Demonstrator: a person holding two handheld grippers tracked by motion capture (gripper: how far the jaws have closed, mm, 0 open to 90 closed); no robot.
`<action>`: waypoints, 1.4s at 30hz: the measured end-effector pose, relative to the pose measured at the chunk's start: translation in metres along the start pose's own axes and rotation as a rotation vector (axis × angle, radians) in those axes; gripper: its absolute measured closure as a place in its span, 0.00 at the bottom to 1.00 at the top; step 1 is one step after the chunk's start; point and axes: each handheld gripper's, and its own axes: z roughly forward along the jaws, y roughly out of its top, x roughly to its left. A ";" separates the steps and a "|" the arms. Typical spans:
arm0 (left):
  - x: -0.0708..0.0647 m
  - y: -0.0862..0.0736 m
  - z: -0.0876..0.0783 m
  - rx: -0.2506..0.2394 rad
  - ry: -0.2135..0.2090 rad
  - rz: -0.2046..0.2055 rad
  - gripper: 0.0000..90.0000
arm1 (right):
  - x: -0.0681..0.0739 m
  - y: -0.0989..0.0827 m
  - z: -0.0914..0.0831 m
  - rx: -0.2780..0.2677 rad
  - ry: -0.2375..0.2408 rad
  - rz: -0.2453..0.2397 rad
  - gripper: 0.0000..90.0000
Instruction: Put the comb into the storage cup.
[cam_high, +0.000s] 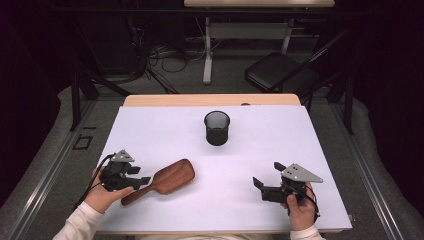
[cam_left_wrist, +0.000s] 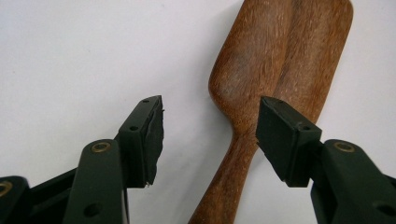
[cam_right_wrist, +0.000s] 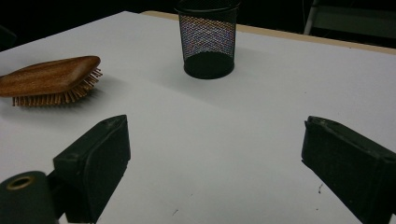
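There were no words, numbers or signs to read in any of the pictures. The wooden brush (cam_left_wrist: 275, 60) had a plain back with only wood grain on it. The black mesh cup (cam_right_wrist: 208, 37) had no label. The far things in the dark room were perhaps too blurry to tell.

You're in a lab-like recording space, dark curtained walls, cables (cam_high: 165, 55) on the floor, folding chair (cam_high: 280, 72), another desk (cam_high: 250, 25) behind your white table (cam_high: 280, 145).
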 end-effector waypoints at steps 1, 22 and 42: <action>0.000 0.000 0.000 -0.006 -0.006 -0.002 0.46 | 0.000 0.000 0.000 -0.002 -0.001 -0.001 0.09; -0.006 0.004 0.001 -0.005 -0.017 0.108 0.16 | 0.000 0.000 0.001 -0.003 -0.002 -0.006 0.09; -0.010 0.004 0.009 0.053 -0.008 0.151 0.02 | 0.000 -0.001 0.001 -0.002 -0.001 -0.010 0.09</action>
